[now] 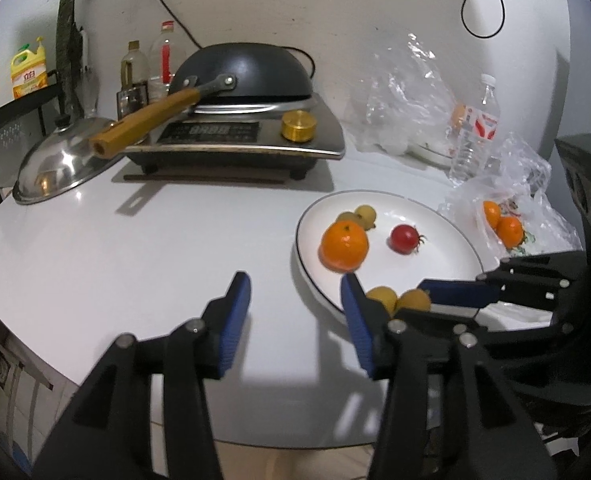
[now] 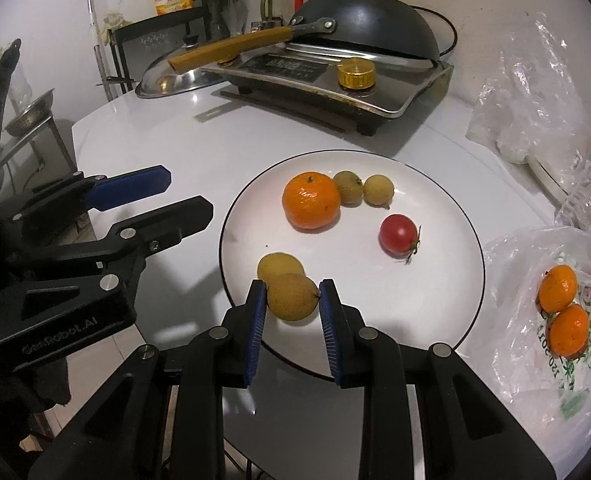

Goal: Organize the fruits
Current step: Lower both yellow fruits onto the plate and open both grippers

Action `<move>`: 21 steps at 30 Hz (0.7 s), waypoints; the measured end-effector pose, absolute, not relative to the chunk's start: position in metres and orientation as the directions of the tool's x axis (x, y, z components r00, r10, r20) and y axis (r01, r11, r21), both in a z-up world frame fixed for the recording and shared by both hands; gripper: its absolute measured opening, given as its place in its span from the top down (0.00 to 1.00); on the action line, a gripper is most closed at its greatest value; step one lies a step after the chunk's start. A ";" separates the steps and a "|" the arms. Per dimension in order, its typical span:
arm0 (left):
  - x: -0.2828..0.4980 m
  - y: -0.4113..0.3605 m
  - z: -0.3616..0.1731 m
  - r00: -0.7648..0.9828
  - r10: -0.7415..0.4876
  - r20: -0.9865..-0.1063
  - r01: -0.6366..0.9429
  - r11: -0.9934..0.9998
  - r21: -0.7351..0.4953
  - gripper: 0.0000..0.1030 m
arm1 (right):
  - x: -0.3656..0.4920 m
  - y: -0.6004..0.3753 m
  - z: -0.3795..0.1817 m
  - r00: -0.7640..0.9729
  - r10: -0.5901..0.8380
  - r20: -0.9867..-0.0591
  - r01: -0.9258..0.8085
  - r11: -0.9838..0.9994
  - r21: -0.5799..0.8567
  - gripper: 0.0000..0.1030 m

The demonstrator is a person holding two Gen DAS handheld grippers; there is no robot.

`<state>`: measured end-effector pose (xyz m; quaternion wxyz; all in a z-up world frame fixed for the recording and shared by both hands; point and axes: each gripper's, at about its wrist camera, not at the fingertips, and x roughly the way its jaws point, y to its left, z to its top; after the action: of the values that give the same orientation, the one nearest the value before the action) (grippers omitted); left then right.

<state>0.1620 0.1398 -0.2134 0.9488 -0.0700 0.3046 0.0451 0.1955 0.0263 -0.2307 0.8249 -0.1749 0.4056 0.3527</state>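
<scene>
Wok (image 2: 369, 20) behind plate (image 2: 447, 216); bagged oranges (image 2: 563, 308), perhaps two, beside.

A white tabletop (image 2: 167, 148) with a rounded edge carries everything. Toward its far edge an induction cooker (image 2: 335, 76) is set, with a steel lid (image 2: 167, 78) lying just beside it at the far left. A pair of dark chopsticks (image 2: 283, 112) is laid on the surface along the cooker's front. Near the front edge a white plate (image 2: 435, 300) with a dark rim is placed. At the right edge crumpled clear plastic bags (image 2: 535, 320) are spread, and a water bottle (image 1: 473, 136) is stood among them.
</scene>
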 end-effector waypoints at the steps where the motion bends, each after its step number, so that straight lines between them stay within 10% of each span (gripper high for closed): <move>1: 0.161 0.139 -0.212 0.812 0.044 -0.582 -0.128 0.986 -0.105 0.53 | 0.196 0.026 -0.230 0.421 0.441 -0.792 -0.723 0.690 -0.001 0.72; 21: 0.161 0.103 -0.198 0.821 0.037 -0.570 -0.099 0.992 -0.079 0.44 | 0.194 -0.020 -0.205 0.487 0.455 -0.745 -0.681 0.732 0.002 0.70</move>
<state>0.1606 0.1031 -0.1976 0.9528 -0.0526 0.2970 0.0356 0.1938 -0.0203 -0.2049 0.8494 -0.1484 0.3804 0.3344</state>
